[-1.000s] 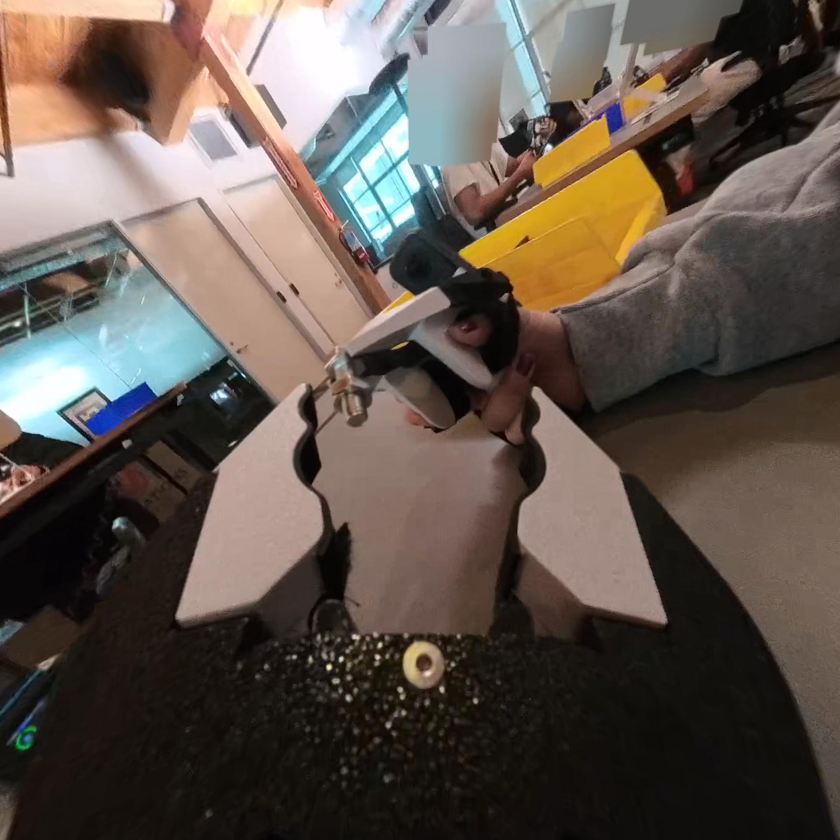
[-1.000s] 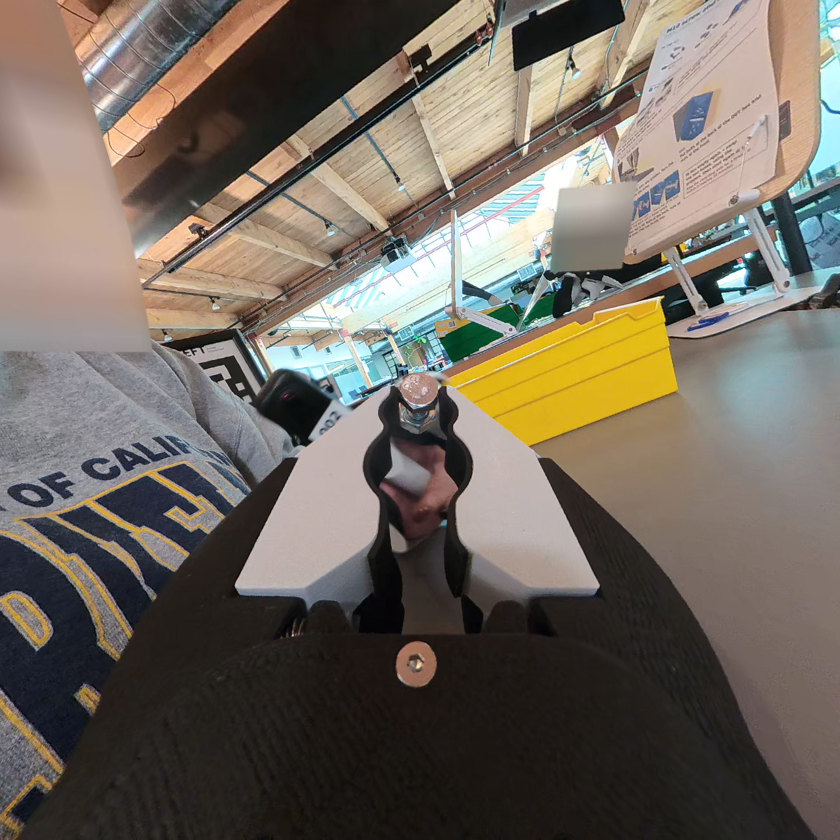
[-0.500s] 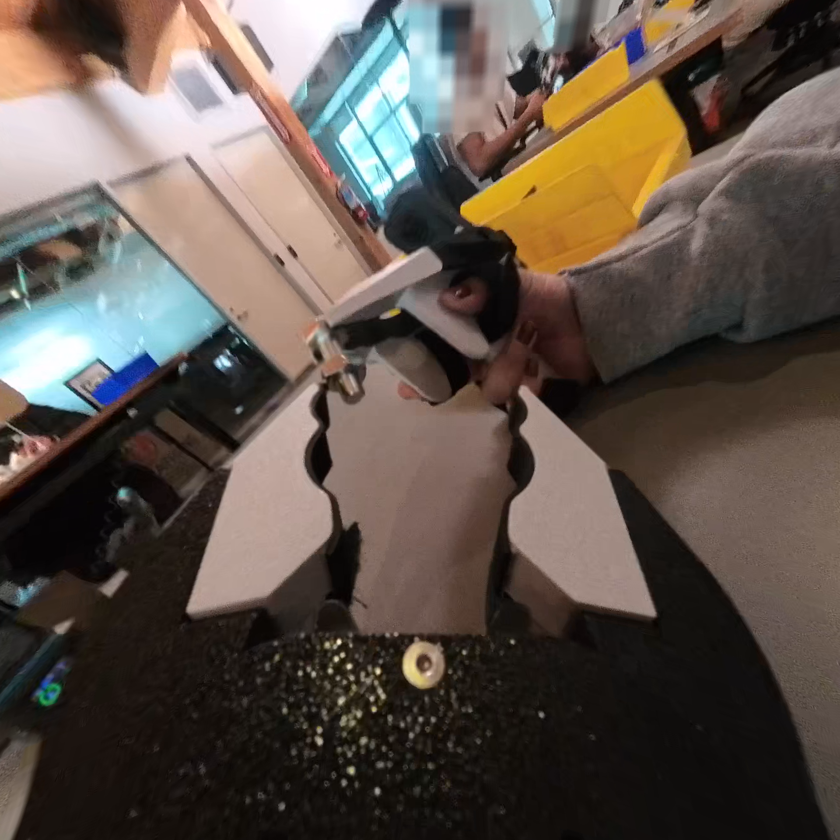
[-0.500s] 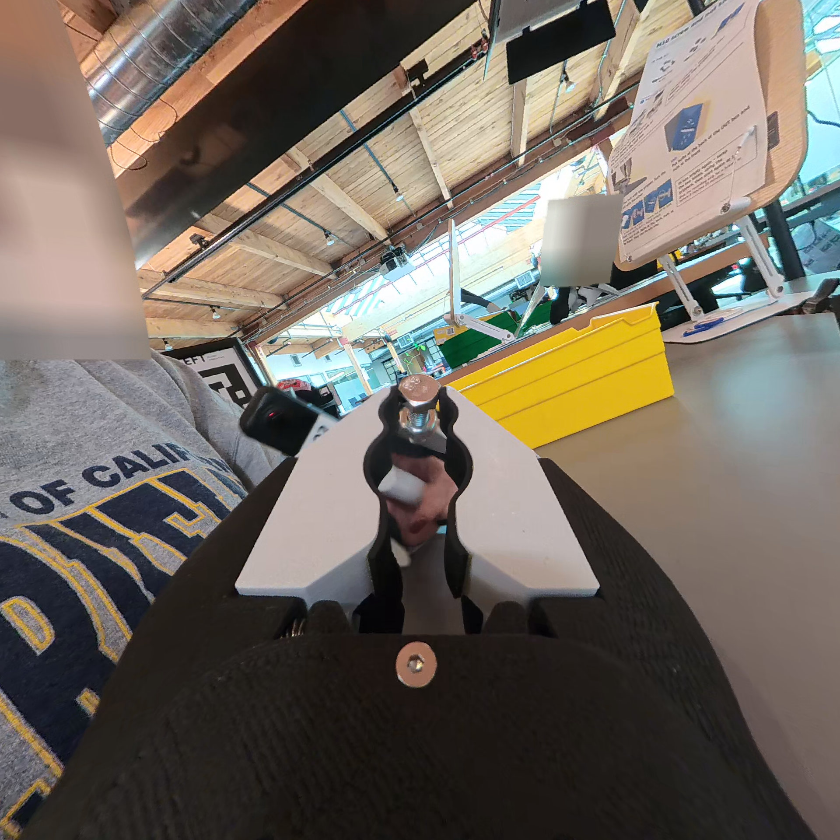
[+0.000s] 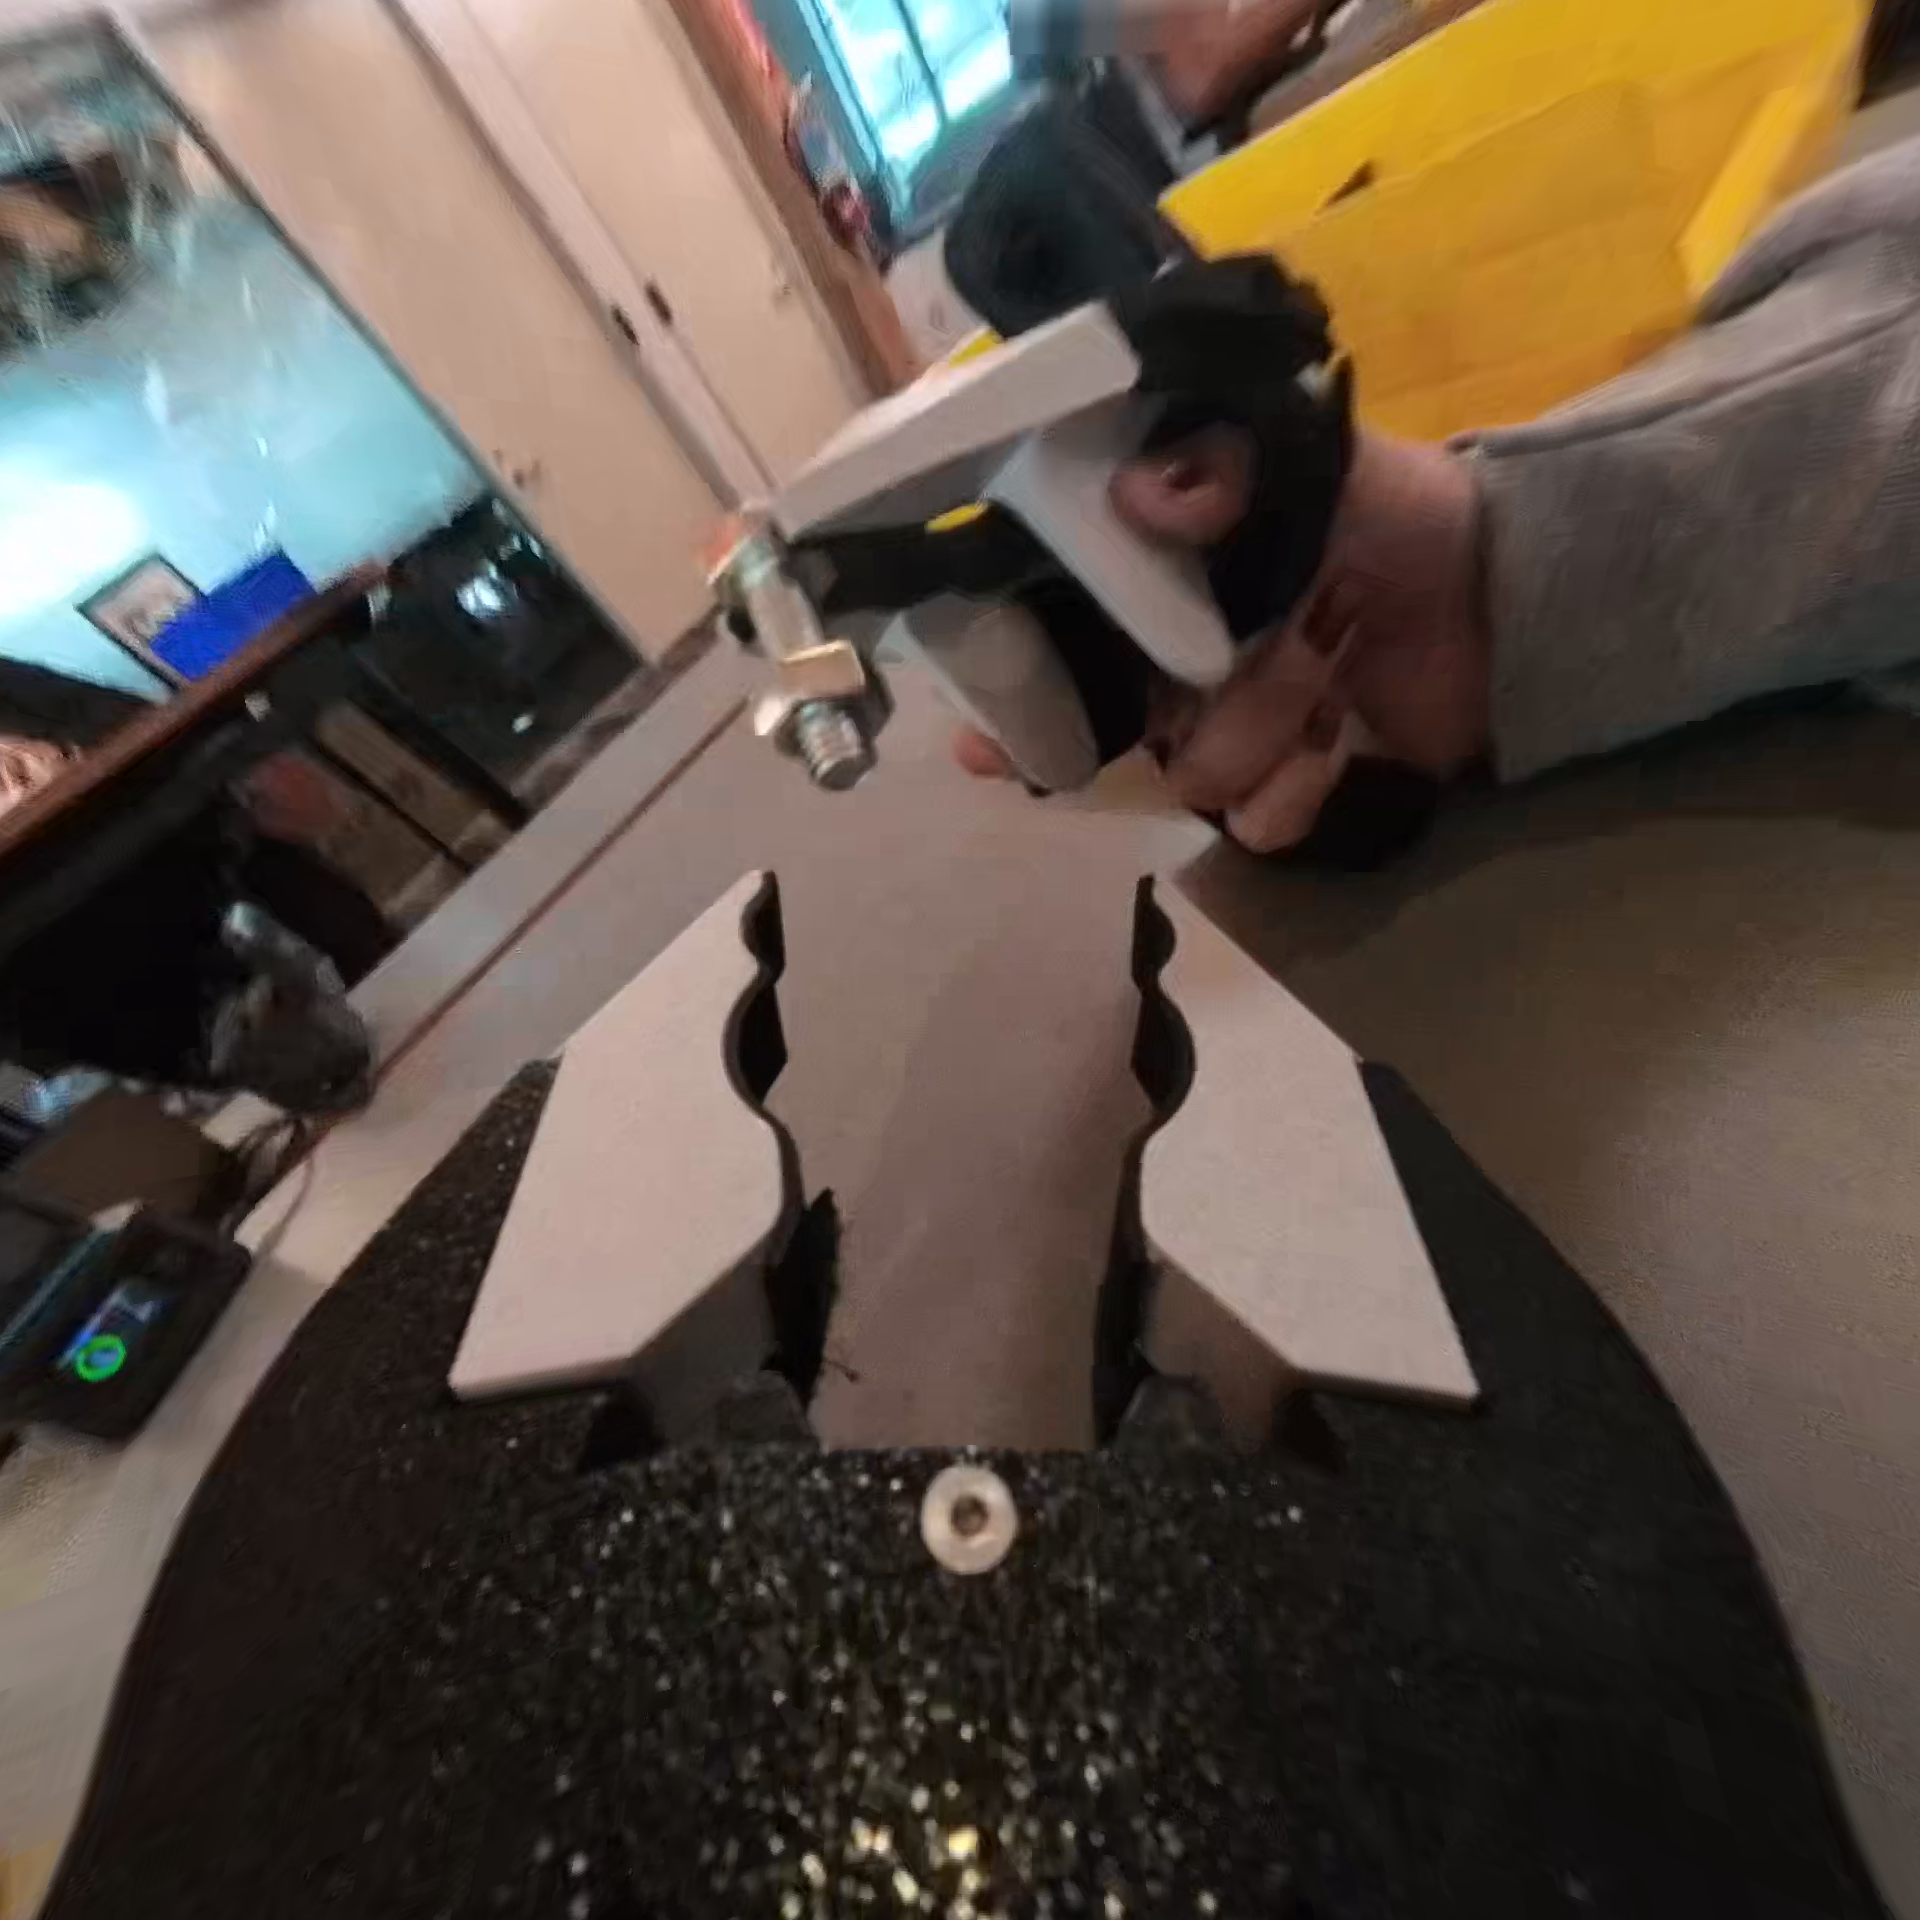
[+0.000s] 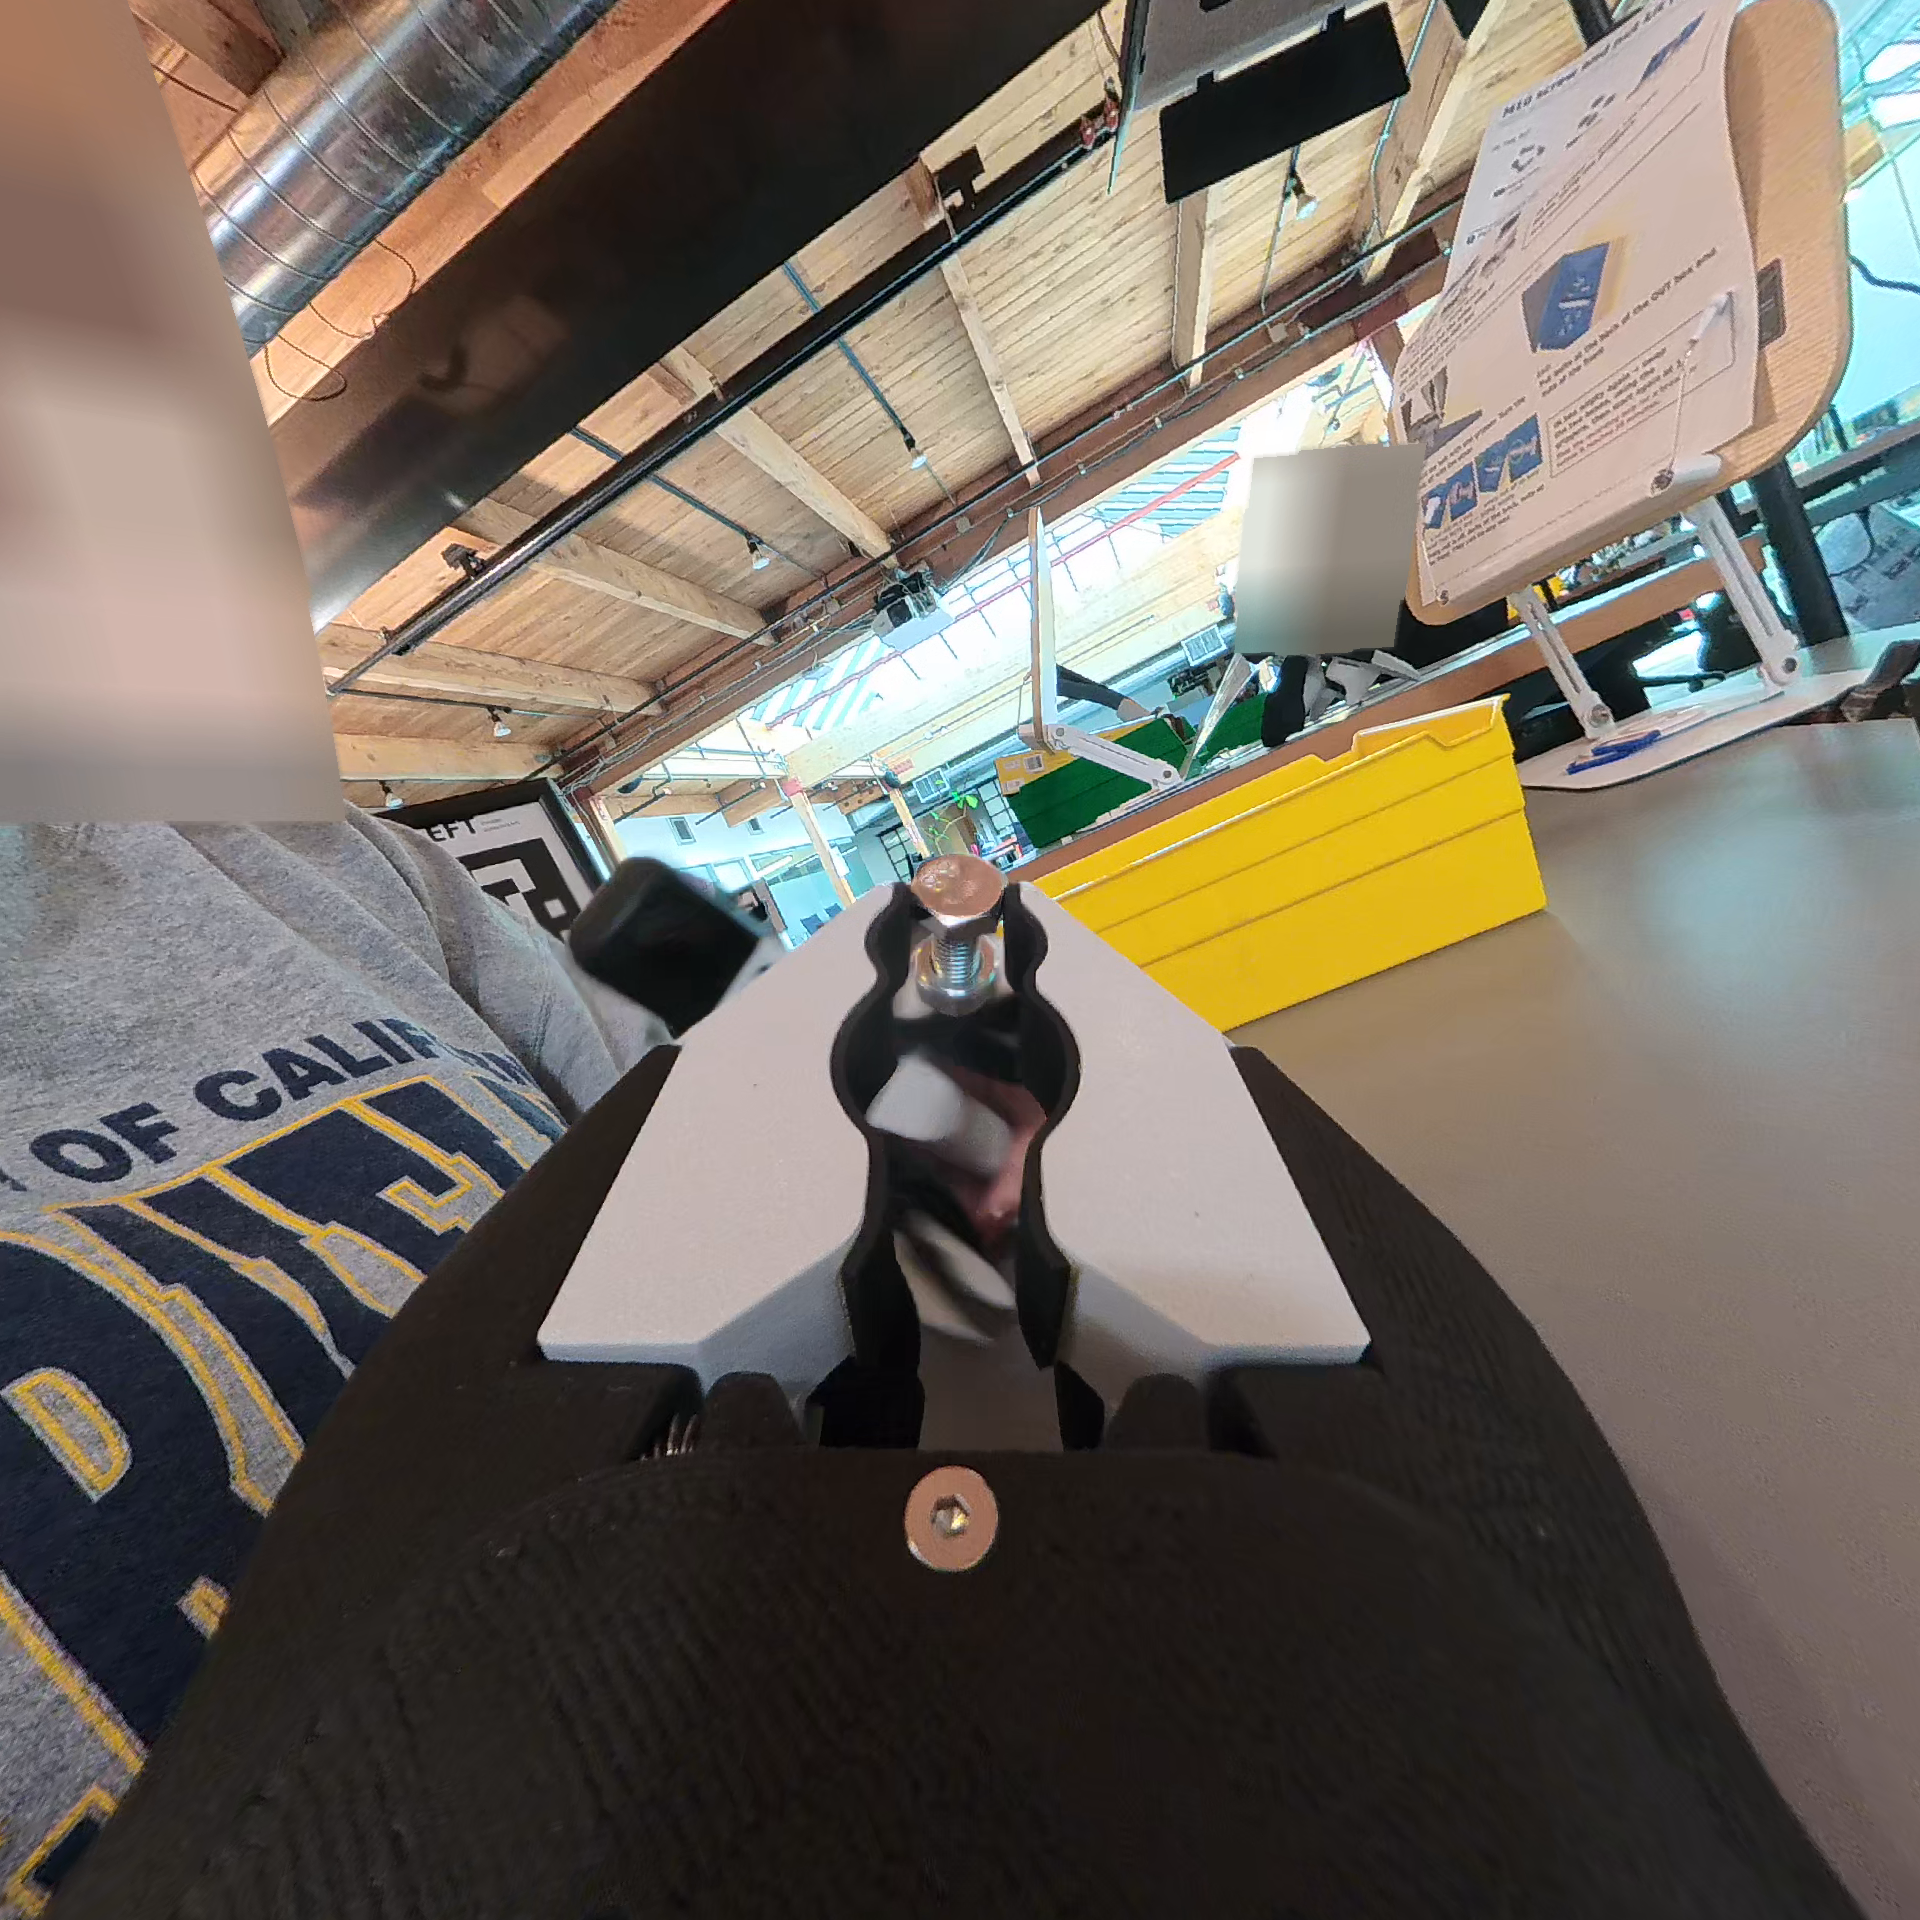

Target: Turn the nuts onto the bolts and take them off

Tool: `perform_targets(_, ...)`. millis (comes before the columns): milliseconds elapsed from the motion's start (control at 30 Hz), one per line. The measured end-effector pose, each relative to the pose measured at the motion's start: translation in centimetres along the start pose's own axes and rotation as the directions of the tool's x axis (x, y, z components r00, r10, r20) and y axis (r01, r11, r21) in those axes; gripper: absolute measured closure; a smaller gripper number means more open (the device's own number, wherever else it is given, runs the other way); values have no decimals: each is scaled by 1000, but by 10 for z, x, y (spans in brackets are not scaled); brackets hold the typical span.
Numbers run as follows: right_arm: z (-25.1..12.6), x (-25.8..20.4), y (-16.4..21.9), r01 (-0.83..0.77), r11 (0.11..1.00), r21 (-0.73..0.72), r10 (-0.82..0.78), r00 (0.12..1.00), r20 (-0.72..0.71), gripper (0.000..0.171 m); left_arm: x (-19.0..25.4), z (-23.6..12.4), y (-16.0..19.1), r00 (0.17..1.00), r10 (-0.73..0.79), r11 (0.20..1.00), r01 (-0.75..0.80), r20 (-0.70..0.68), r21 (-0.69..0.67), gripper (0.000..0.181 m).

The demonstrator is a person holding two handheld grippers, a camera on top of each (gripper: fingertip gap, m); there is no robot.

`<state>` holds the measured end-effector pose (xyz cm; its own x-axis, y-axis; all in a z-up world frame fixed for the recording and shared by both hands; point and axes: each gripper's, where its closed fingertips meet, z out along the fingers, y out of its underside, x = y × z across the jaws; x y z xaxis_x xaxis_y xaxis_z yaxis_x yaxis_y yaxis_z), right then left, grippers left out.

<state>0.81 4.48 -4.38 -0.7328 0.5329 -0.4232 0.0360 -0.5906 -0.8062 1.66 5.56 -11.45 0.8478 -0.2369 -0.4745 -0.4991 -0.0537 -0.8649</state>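
My right gripper [image 6: 956, 920] is shut on the head of a silver bolt [image 6: 958, 894], held tip-first at its fingertips. A silver nut [image 6: 951, 982] sits on the thread below the head. In the left wrist view the right gripper [image 5: 764, 525] comes in from the right in a hand, with the bolt [image 5: 779, 613] pointing down and the nut [image 5: 821, 675] near the thread's end. My left gripper [image 5: 956, 904] is open and empty, its tips just below and short of the bolt's end, low over the grey table [image 5: 1558, 1039].
A yellow bin [image 6: 1299, 862] stands on the table behind the right gripper and also shows in the left wrist view [image 5: 1507, 208]. A paper sheet on a stand [image 6: 1600, 312] is at the far right. A grey sweatshirt [image 6: 208, 1039] fills the left. A small lit screen [image 5: 104, 1351] lies at the left edge. Spacing between my two grippers at the tips: around 7 centimetres.
My left gripper has dropped and drawn back from the bolt, which was beside its left fingertip and now stands clear above its tips. The right gripper keeps hold of the bolt.
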Motion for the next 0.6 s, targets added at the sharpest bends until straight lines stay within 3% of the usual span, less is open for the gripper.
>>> perform_targets(33,0,1,0,-1,1000,-1,1,1000,-2,156,-5,2,4,1000,-28,999,28,14,-26,114)
perform_targets(100,0,1,0,-3,1000,1,3,1000,-4,156,-10,-6,-11,999,-16,998,13,43,66,122)
perform_targets(200,0,1,0,-5,1000,-1,5,1000,-5,155,-11,-27,-41,985,95,966,-127,146,225,125)
perform_targets(267,0,1,0,-6,1000,-3,6,1000,-3,156,-7,-26,-43,979,129,961,-162,155,223,127)
perform_targets(367,0,1,-1,-7,1000,3,7,1000,-1,155,-3,-15,-30,991,91,983,-105,99,148,135)
perform_targets(467,-1,1,-2,-10,1000,9,10,1000,-3,156,-15,6,19,994,-74,989,83,78,-119,132)
perform_targets(533,-1,1,-2,-12,1000,11,12,1000,-2,156,-22,-2,-2,990,-103,995,102,93,17,130)
perform_targets(600,-1,1,-3,-15,1000,13,15,1000,-2,155,-25,-19,-30,987,-34,984,6,154,176,123)
